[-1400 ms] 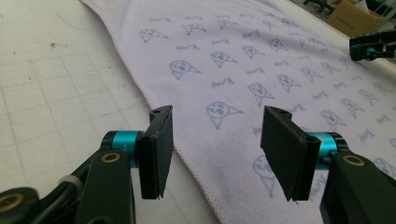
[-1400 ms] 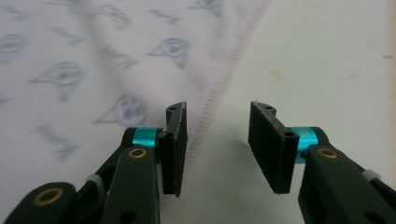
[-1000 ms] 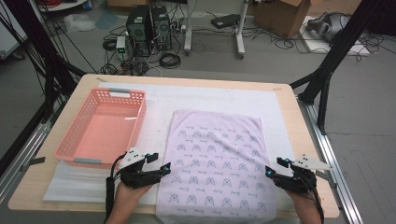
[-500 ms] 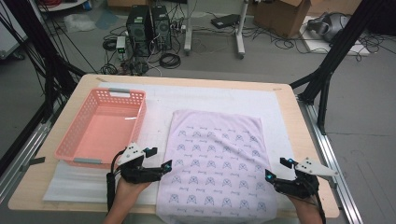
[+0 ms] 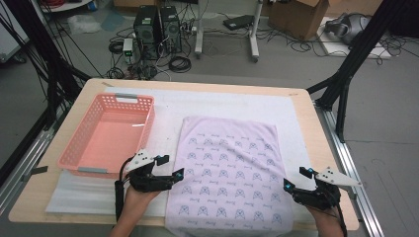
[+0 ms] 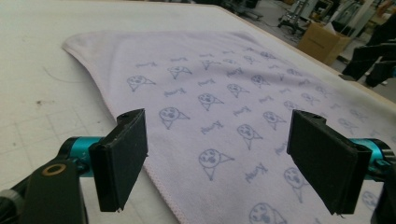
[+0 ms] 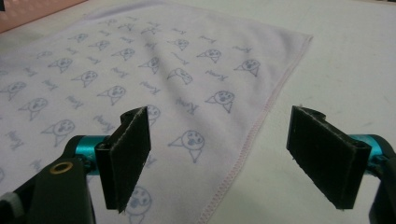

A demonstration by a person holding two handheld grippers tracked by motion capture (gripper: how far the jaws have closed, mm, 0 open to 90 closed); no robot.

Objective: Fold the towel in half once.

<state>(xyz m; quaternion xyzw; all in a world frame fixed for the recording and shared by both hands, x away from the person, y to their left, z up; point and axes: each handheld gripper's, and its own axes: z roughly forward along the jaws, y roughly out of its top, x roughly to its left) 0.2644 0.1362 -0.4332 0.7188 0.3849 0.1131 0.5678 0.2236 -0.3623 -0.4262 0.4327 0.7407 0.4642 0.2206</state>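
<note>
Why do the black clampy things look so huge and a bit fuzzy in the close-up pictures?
In the left gripper view, the left hand-held gripper sits right by the camera, so its jaws loom large and soft-edged, while the printed towel stays fairly sharp. The right gripper view treats the right hand-held gripper the same way. The high view is even, soft and slightly grainy.

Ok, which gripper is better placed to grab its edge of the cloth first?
Probably left. The left gripper is open right at the cloth edge, which runs between its jaws. The right gripper is open too, slightly nearer the corner.
</note>
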